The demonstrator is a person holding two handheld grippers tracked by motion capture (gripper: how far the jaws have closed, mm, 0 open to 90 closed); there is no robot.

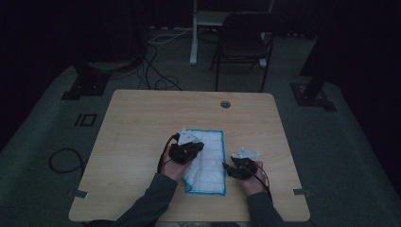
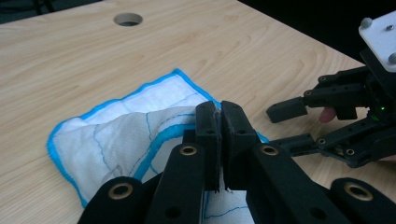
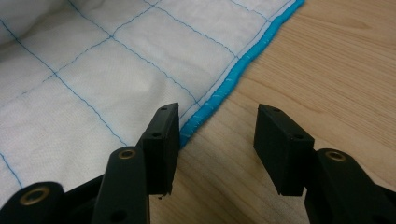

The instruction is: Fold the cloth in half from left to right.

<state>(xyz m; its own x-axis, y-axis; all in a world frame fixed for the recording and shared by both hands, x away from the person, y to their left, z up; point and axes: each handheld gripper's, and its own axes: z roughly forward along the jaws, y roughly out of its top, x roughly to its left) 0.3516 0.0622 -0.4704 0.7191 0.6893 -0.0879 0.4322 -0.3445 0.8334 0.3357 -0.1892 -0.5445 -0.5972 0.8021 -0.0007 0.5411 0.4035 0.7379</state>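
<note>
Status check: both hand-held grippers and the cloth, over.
Left hand-held gripper shut on cloth, fold lifted. Right hand-held gripper open beside its blue edge, on bare table. Nothing in the way.

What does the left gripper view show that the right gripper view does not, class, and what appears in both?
Left gripper view alone: the left gripper shut on a lifted fold of the cloth, the table's cable hole, and the right gripper open farther off. Right gripper view alone: the right gripper's own jaws standing apart, one over the cloth's blue edge. Both share the white blue-edged cloth on the wooden table.
</note>
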